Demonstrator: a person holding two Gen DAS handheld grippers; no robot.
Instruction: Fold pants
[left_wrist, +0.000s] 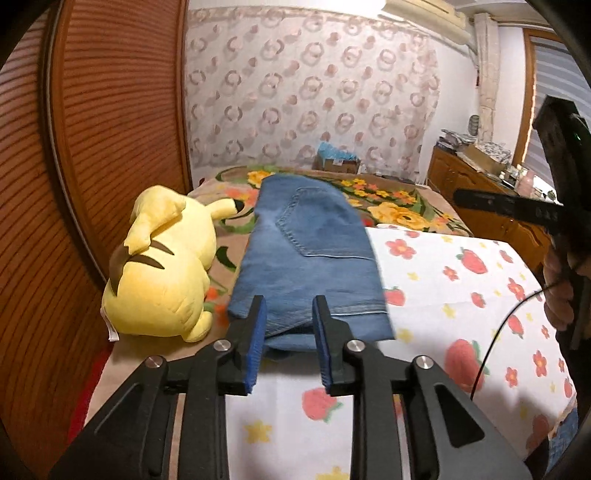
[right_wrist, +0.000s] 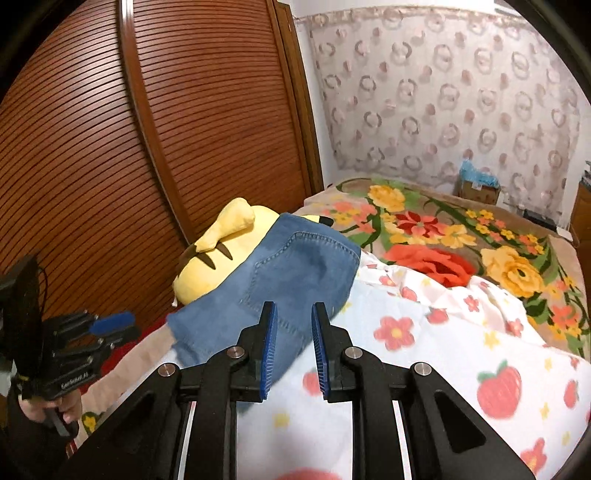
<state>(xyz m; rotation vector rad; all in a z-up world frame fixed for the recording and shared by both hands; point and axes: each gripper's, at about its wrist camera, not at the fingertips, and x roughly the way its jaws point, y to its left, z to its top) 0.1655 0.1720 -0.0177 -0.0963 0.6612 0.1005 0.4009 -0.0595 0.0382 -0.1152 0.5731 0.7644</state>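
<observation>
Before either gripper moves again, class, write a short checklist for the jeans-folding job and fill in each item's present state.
1. Jeans lie folded in a compact stack on the bed: ok.
2. Left gripper open, nothing between its pads: ok.
3. Right gripper open, holding no cloth: ok.
4. Yellow plush toy clear of the jeans: not ok, it sits right beside them.
5. Layers aligned underneath: cannot tell.

Right gripper (right_wrist: 293, 314) hovers with blue pads apart and empty above folded blue jeans (right_wrist: 280, 280) on a strawberry-print sheet (right_wrist: 424, 354), beside a yellow plush toy (right_wrist: 221, 254).
</observation>
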